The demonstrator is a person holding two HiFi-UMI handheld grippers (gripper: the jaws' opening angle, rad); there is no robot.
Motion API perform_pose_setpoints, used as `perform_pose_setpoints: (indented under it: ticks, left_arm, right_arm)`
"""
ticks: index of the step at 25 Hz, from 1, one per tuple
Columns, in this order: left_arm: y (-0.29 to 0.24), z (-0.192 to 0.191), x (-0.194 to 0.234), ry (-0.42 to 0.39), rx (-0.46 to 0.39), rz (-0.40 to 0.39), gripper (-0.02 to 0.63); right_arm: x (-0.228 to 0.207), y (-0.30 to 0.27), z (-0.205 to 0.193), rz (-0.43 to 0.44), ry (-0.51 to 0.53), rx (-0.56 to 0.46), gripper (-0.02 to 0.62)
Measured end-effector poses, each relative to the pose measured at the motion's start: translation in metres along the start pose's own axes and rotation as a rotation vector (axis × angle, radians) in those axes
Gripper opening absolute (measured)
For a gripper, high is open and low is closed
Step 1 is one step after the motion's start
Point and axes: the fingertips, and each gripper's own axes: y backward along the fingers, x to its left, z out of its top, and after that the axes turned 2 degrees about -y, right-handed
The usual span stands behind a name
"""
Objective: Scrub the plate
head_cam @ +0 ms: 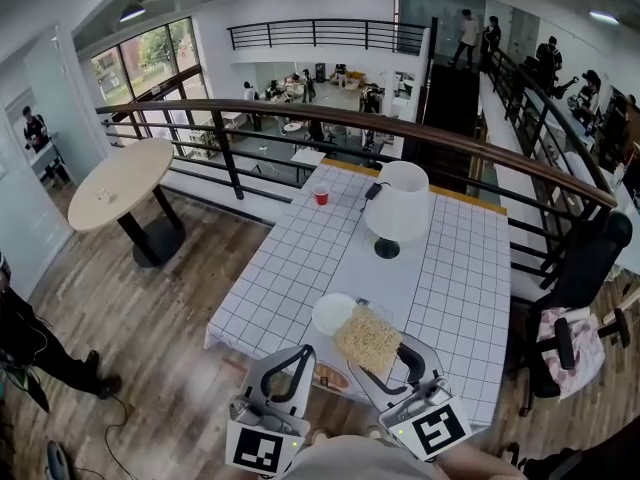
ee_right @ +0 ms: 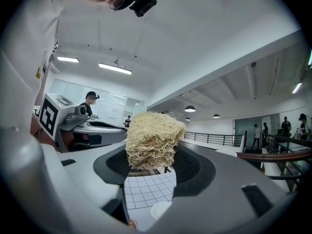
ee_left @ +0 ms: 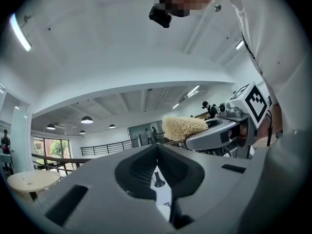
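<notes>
Right gripper [head_cam: 392, 366] [ee_right: 151, 165] is pinching a tan, stringy scrubber [head_cam: 368, 340] [ee_right: 153, 139], jaws clamped on its lower part, the rest sticking out past the tips. Left gripper [head_cam: 303, 352] [ee_left: 157, 148] has its jaws pressed together with nothing between them, only a thin slit below the tips. Both sit at the bottom centre of the head view, side by side.

The plate [head_cam: 331, 313] [ee_right: 161, 210] is white and lies on the near end of the table [head_cam: 290, 268], centre of the frame, just above the grippers. The scrubber overlaps the plate's lower right edge in the head view; I can't tell if they touch.

The only print I see is the black-and-white square marker on each gripper's cube [head_cam: 440, 432] [ee_left: 257, 100]; no letters to read on them.

The table has a white cloth with a dark grid. Further up stands a white lamp [head_cam: 399, 204], and a red cup [head_cam: 321, 197] near the far edge. A round table [head_cam: 120, 181] is at upper left.
</notes>
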Motion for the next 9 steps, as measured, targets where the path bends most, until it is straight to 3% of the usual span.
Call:
perform_pose_setpoints:
  ticks: [9]
  left_arm:
    - [0.0036,0.0056,0.0065,0.047,-0.020,0.020,0.014]
  right_arm:
    - [-0.0002,0.0009,0.0064,0.013,-0.020,-0.021,0.232]
